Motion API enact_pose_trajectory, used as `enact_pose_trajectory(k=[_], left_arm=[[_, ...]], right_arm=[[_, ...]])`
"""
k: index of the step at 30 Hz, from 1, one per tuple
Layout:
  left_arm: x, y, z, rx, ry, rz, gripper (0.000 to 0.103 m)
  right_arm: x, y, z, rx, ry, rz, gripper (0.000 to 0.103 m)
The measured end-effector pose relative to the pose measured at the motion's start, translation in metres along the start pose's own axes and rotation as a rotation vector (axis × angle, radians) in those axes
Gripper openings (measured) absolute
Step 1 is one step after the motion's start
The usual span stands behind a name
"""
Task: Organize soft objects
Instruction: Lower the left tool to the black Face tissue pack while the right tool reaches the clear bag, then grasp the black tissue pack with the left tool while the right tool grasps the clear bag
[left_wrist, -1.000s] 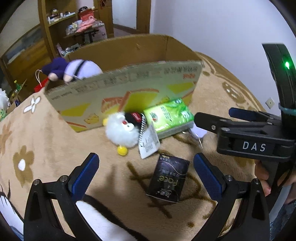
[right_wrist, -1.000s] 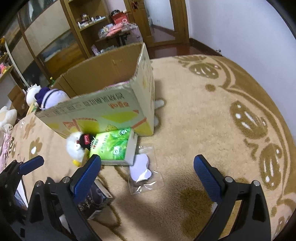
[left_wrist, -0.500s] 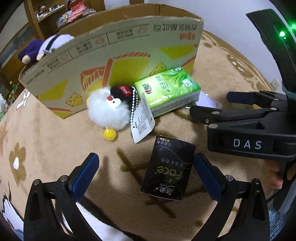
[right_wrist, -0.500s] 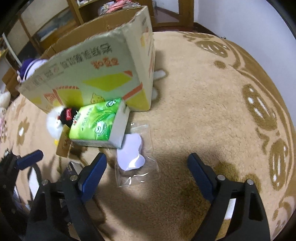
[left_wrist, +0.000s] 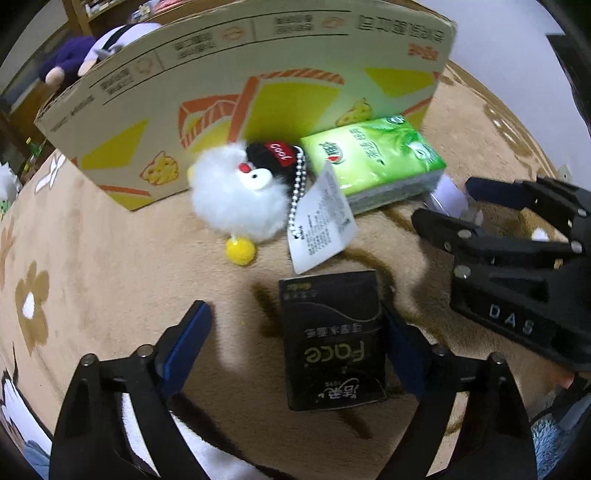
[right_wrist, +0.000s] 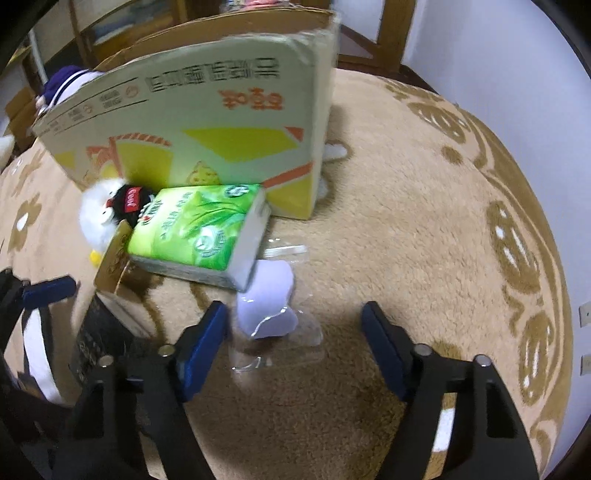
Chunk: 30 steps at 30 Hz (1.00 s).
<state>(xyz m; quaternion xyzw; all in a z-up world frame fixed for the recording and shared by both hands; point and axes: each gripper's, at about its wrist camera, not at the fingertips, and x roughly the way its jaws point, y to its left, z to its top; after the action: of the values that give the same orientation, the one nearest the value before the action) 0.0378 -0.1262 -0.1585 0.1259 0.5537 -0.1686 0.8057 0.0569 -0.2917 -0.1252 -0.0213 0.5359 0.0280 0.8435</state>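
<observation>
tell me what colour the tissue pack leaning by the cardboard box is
Bright green tissue pack, clearest in the right wrist view.

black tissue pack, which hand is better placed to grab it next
Left. The black tissue pack lies between the left gripper's closing jaws, close to one blue pad. The right gripper is closing over the clear packet with the purple piece, with the black pack off to its side.

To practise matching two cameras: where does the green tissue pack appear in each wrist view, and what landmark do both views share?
Left wrist view: the green tissue pack lies upper right of centre, right of the white plush, against the cardboard box.
Right wrist view: the pack lies left of centre, below the box's near right corner.
Shared landmark: the cardboard box standing behind the pack.
</observation>
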Motion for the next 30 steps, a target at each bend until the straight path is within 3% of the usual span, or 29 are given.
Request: enact_pose_trajectory(k=[4, 7, 9, 23, 30], left_arm=[[-0.001, 0.003, 0.001, -0.017, -0.002, -0.005, 0.074], [-0.002, 0.007, 0.002, -0.032, -0.01, 0.006, 0.057], [-0.002, 0.011, 0.002, -0.047, -0.01, 0.002, 0.052], [-0.032, 0.019, 0.0, -0.035, -0.093, 0.003, 0.051], [-0.068, 0.027, -0.004, -0.038, -0.177, 0.058, 0.051]], right_arm=[[-0.002, 0.005, -0.001, -0.019, 0.006, 0.018, 0.052], [-0.006, 0.007, -0.004, -0.008, 0.013, 0.028, 0.05], [-0.007, 0.007, -0.004, -0.004, 0.015, 0.032, 0.049], [-0.021, -0.011, -0.008, 0.09, 0.014, 0.012, 0.047], [-0.053, -0.023, -0.007, 0.155, -0.082, 0.013, 0.047]])
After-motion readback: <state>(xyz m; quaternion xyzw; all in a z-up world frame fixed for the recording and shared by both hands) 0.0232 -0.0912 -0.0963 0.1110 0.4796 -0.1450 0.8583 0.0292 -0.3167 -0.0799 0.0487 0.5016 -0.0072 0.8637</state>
